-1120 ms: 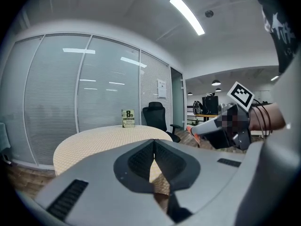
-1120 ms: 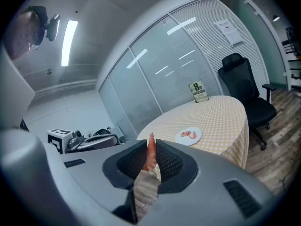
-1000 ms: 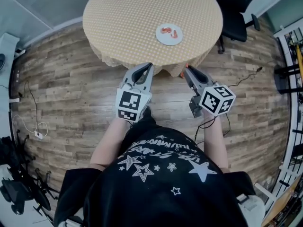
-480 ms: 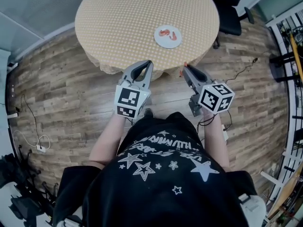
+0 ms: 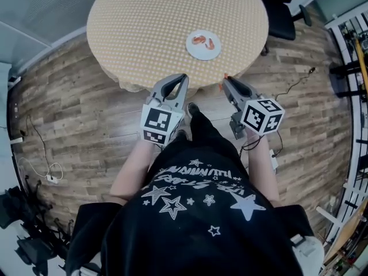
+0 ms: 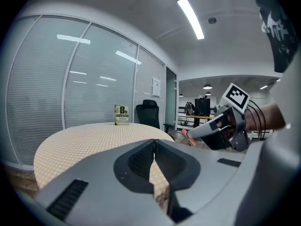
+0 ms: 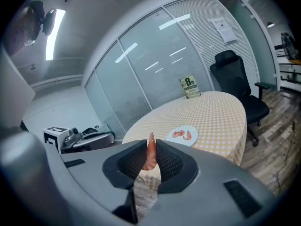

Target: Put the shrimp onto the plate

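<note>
A white plate [image 5: 203,45] [image 7: 185,135] lies on the round table [image 5: 149,22] near its front right edge, with two orange shrimp [image 5: 200,39] [image 7: 183,134] on it. My right gripper [image 5: 225,79] [image 7: 150,158] is shut on another orange shrimp [image 7: 150,155], whose tip [image 5: 225,76] shows between the jaws. It hangs over the floor just off the table's near edge. My left gripper [image 5: 183,77] [image 6: 154,147] is shut with nothing in it, beside the right one, at the table's near edge.
The table wears a yellow checked cloth [image 6: 84,142]. A small sign [image 6: 121,115] [image 7: 189,86] stands at its far side. A black office chair [image 5: 280,16] [image 7: 235,86] stands at the table's right. Cables [image 5: 40,154] trail on the wooden floor at left.
The view has shifted slightly, with the table a little nearer. Both grippers keep their pose, and a leg has stepped forward between them.
</note>
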`<state>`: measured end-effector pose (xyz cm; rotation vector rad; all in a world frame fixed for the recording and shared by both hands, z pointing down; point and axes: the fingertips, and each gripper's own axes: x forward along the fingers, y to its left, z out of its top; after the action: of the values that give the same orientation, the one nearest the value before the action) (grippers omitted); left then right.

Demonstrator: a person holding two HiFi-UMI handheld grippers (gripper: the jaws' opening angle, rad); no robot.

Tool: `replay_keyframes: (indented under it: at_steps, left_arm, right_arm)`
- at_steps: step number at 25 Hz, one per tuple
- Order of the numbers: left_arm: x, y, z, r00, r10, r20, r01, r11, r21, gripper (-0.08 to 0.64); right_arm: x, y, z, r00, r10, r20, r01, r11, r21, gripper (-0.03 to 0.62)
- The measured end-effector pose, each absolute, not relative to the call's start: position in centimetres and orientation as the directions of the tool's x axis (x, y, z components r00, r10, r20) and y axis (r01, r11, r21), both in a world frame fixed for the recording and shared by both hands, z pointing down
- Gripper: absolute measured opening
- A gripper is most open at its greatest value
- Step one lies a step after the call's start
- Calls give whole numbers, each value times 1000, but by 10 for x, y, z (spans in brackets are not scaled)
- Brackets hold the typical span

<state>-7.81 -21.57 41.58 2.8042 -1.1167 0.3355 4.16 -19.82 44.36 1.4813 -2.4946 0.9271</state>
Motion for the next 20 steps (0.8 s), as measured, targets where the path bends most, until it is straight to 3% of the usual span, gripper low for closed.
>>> replay_keyframes:
  at_steps: [20]
  left_arm:
    - [-86,-312,435,579,-756,305,-796,-605,11,9]
  right_arm:
    - [33,-315,483,-627,-634,452,-775,450,-443,67]
